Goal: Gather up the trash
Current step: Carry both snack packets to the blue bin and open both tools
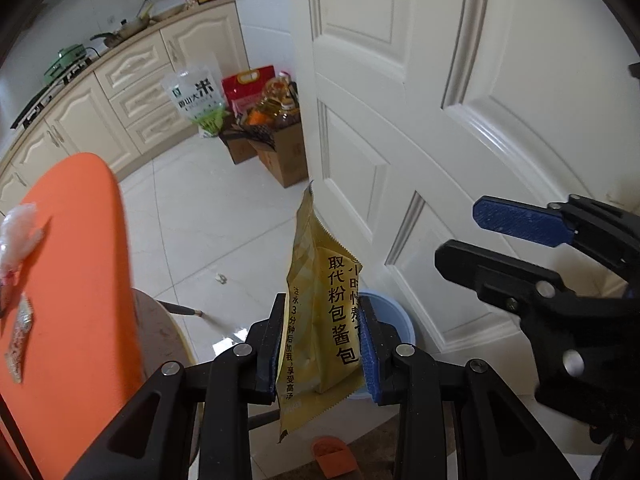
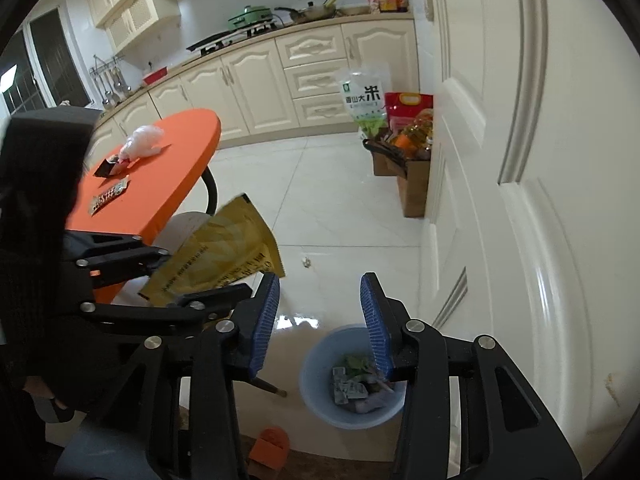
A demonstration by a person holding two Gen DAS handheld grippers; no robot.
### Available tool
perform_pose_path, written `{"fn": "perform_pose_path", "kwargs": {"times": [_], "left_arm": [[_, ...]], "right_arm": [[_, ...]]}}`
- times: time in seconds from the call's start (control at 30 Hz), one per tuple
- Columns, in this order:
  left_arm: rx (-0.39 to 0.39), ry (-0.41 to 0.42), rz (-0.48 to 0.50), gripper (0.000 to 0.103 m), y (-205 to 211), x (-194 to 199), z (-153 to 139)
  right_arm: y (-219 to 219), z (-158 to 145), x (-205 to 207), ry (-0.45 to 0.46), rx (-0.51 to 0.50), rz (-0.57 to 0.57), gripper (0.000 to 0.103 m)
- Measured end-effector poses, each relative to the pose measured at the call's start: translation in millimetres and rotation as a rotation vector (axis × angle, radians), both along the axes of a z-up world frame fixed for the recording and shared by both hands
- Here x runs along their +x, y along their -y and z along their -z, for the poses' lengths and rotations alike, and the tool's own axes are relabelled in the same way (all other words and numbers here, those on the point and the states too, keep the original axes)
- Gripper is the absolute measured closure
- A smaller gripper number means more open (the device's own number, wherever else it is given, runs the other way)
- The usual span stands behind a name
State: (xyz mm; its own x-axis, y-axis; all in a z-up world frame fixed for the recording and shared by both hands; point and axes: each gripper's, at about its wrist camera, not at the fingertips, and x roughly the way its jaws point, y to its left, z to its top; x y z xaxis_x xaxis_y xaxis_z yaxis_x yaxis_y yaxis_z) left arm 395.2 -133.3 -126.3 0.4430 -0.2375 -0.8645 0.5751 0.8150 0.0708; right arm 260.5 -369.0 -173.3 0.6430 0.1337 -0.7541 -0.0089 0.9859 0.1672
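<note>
Left gripper: it is pinching the yellow sauce packet low on its body between the blue pads, so the packet is standing up and clear of the fingers, ready to fall straight once let go.
Yellow sauce packet: it is hanging in the air beside the orange table, not yet over the mouth of the blue bin; in the left wrist view the bin's rim is peeking out just behind it.
Right gripper: its jaws are standing apart with nothing between them, pointing down over the bin, probably because its own piece is already dropped.
Blue bin: it is sitting on the floor close to the white door, already holding wrappers and scraps, so it is serving as the collecting point.
Still on the table: a crumpled plastic bag and a snack wrapper are lying there, apparently waiting for later trips.
</note>
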Motion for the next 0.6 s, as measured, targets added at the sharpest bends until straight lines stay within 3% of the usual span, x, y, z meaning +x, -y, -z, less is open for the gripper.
{"fn": "perform_pose_path", "kwargs": {"times": [0.1,0.2,0.43,0.6], "left_arm": [[0.003,0.011,0.014,0.071,9,10,3],[0.011,0.016,0.016,0.062,15,17,4],[-0.006,0.048,-0.009,0.054,-5,2,-10],[-0.045,0.119,-0.086,0.043,-42,-15,-35]], "right_arm": [[3,-1,-3,0.003,-0.008,0.003,0.062],[6,-4,-7,0.013,-0.011,0.015,0.062],[-2,-19,-16,0.032,-0.007,0.012,0.059],[-24,-38,-19,0.060,-0.008,-0.014,0.045]]}}
